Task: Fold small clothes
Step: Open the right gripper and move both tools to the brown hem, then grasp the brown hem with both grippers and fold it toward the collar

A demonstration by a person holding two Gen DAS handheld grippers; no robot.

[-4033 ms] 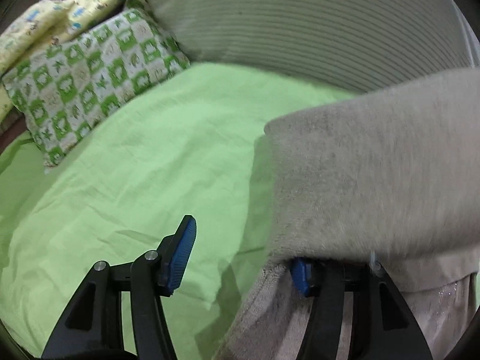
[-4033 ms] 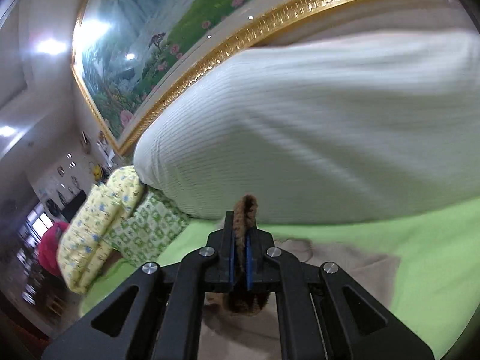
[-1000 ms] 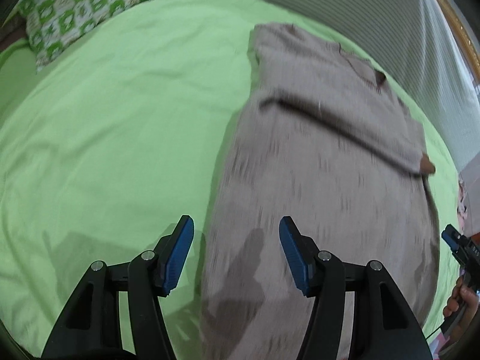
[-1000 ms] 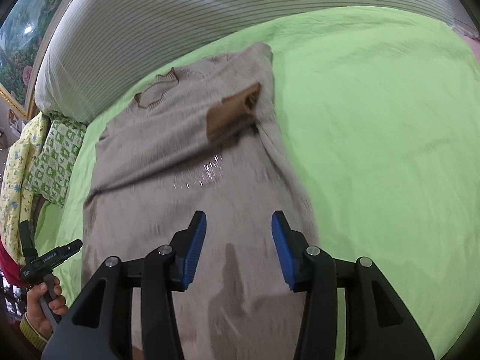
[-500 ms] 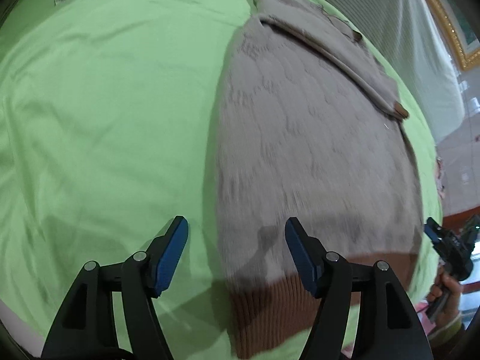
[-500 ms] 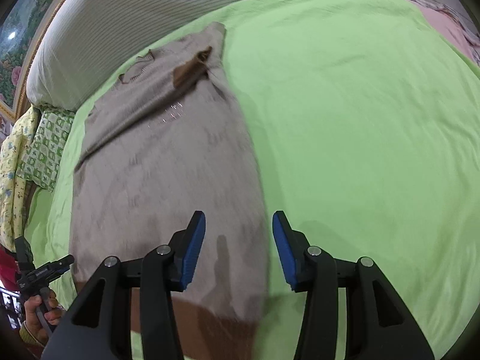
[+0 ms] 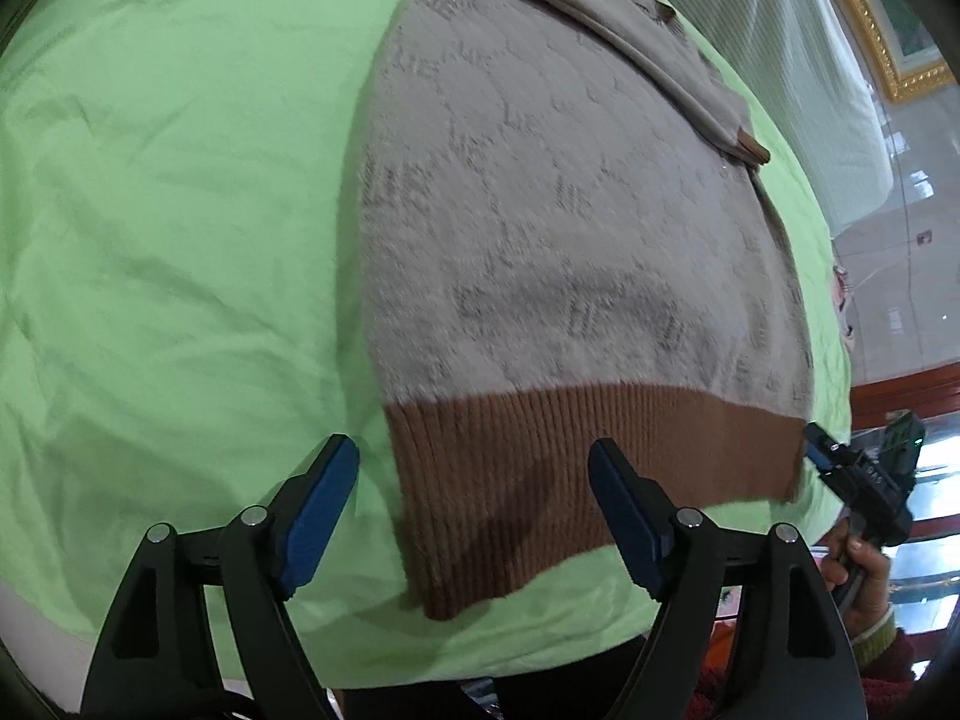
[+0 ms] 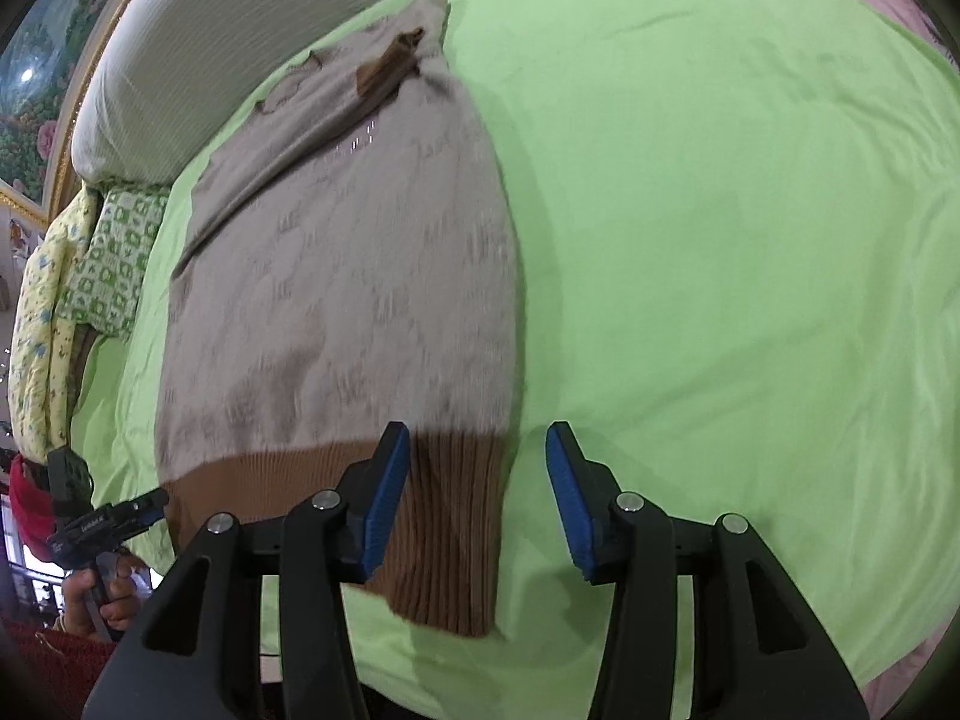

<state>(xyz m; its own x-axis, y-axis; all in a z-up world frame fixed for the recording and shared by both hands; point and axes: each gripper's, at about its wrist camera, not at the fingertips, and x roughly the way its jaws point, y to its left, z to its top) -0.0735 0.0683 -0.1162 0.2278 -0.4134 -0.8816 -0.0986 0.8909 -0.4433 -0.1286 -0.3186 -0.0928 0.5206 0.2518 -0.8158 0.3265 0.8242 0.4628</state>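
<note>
Brown hem (image 7: 576, 468) now lies nearer both spread, empty hand-held grippers (image 7: 474, 516) (image 8: 477, 495).

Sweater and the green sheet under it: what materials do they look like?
Sweater: soft fuzzy knit, likely wool or acrylic, matte beige with a faint woven-in pattern; its brown hem band shows clear vertical ribbing. Green sheet: thin, smooth woven fabric, probably cotton or a blend, matte, with fine creases.

a green-sheeted bed (image 8: 750, 210) with a striped padded headboard (image 8: 198, 42) beneath a gold-framed floral painting (image 8: 36, 102).
</note>
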